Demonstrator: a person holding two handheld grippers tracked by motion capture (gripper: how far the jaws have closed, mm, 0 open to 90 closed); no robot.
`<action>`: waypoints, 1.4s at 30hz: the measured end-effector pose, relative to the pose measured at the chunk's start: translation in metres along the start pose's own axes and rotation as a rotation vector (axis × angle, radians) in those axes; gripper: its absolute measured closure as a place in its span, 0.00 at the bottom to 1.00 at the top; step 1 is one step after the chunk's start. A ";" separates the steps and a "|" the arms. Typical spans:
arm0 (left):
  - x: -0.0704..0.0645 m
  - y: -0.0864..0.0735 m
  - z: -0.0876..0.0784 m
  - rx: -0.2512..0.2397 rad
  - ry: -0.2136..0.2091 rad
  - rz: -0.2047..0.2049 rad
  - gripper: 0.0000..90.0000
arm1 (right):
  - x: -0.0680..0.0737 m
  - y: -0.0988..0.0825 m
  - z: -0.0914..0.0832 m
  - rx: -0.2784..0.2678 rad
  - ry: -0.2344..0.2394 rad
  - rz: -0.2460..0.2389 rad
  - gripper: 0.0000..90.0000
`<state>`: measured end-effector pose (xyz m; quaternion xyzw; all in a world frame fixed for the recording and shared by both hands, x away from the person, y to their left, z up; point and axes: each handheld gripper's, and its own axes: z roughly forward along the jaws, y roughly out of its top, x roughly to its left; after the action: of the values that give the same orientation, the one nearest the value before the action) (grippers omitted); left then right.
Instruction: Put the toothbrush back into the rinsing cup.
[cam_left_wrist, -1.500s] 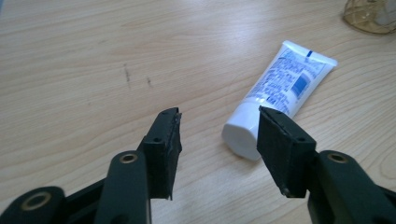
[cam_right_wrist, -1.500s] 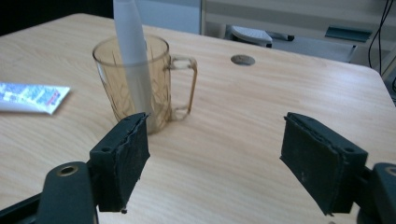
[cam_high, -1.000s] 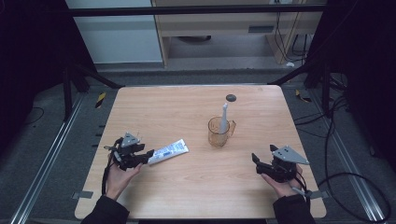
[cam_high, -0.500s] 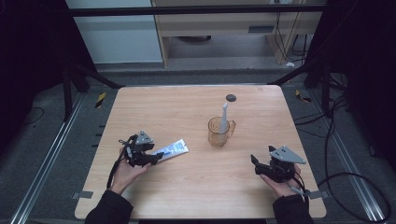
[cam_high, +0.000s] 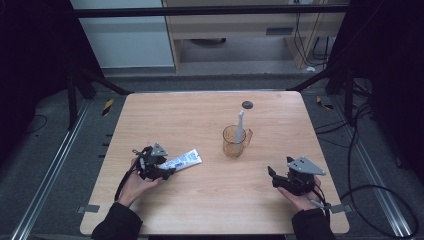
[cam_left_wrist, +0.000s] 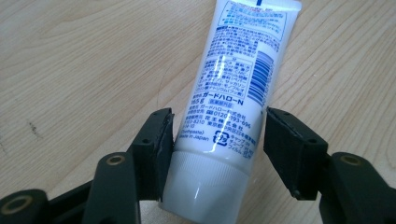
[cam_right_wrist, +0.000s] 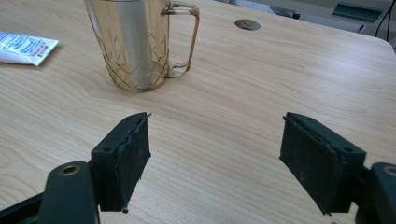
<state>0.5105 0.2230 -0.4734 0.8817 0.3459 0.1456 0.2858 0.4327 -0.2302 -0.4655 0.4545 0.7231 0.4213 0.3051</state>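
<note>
Toothpaste tube (cam_left_wrist: 233, 79): we see it lying flat on the worktop (cam_high: 200, 120), at the front left, cap end toward the person and crimped end pointing toward the mug.
Left gripper (cam_left_wrist: 217, 149): its jaws are spread and straddle the tube just above the white cap (cam_left_wrist: 205, 186); one pad seems to touch the tube's side, the other stands a little apart, so we judge it is not yet pinched.
Right gripper (cam_right_wrist: 215, 154): jaws wide apart with nothing between them, resting low over bare wood at the front right, well apart from the tube.
Mug (cam_right_wrist: 135, 42): a clear amber mug with a handle, standing upright near the middle of the worktop with a white toothbrush (cam_high: 240, 125) upright in it.
How the tube handles: we judge it light, soft-walled and glossy, so it can dent or slide under a hard squeeze.
Where we would take hold: at the shoulder by the cap, where the plastic is stiffest and the jaws already sit; a grip on the mid-body would likely squash it.
What could go wrong: we think the smooth skin may slip or the tube may swivel if only one pad bites first.
</note>
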 end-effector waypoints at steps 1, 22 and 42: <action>0.000 0.000 0.000 0.002 0.000 0.001 0.48 | 0.000 0.000 0.000 0.001 0.001 0.001 0.27; -0.011 -0.003 -0.007 0.033 -0.010 -0.053 0.57 | 0.000 -0.002 0.001 0.011 0.000 -0.016 0.27; -0.037 -0.017 -0.018 0.026 0.018 -0.057 0.55 | -0.001 -0.003 -0.001 0.026 0.003 -0.013 0.27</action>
<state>0.4667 0.2145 -0.4712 0.8738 0.3754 0.1410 0.2752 0.4312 -0.2316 -0.4677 0.4530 0.7319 0.4107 0.3007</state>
